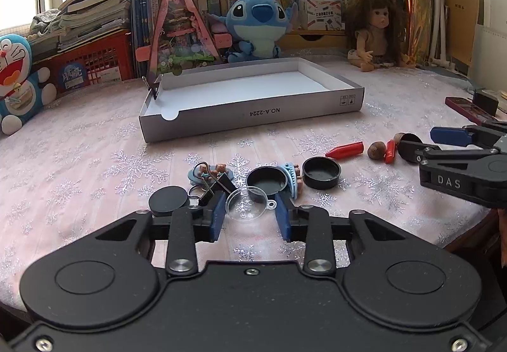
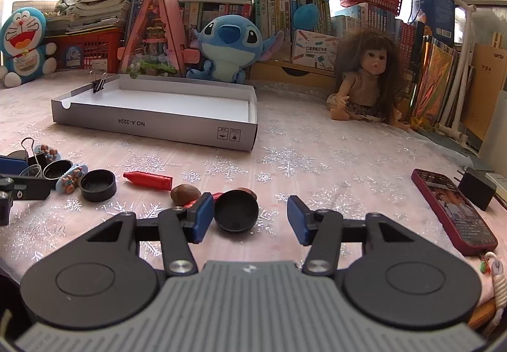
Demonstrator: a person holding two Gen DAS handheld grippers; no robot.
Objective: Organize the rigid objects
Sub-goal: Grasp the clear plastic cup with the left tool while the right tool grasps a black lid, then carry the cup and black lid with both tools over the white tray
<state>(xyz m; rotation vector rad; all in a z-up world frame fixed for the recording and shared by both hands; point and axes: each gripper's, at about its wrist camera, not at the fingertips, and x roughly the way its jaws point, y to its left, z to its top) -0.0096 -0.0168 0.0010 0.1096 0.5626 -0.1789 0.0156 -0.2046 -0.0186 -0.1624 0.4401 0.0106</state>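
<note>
Two grippers over a snowflake cloth [image 1: 95, 136]. Left gripper [image 1: 250, 214]: blue pads apart, clear plastic half-dome [image 1: 245, 203] between them, neither pad visibly pressing it. Just beyond: black disc [image 1: 169, 199], binder clip [image 1: 215, 185], two black caps [image 1: 320, 172]. Right gripper [image 2: 250, 218]: pads spread, black cap [image 2: 236, 214] beside the left pad, grip uncertain. Past it: nuts [image 2: 185, 194], red crayon [image 2: 149, 180]; phone [image 2: 453, 209] to the right. Farther: grey box lid [image 1: 253, 112], inside empty, binder clip on its far-left rim.
</note>
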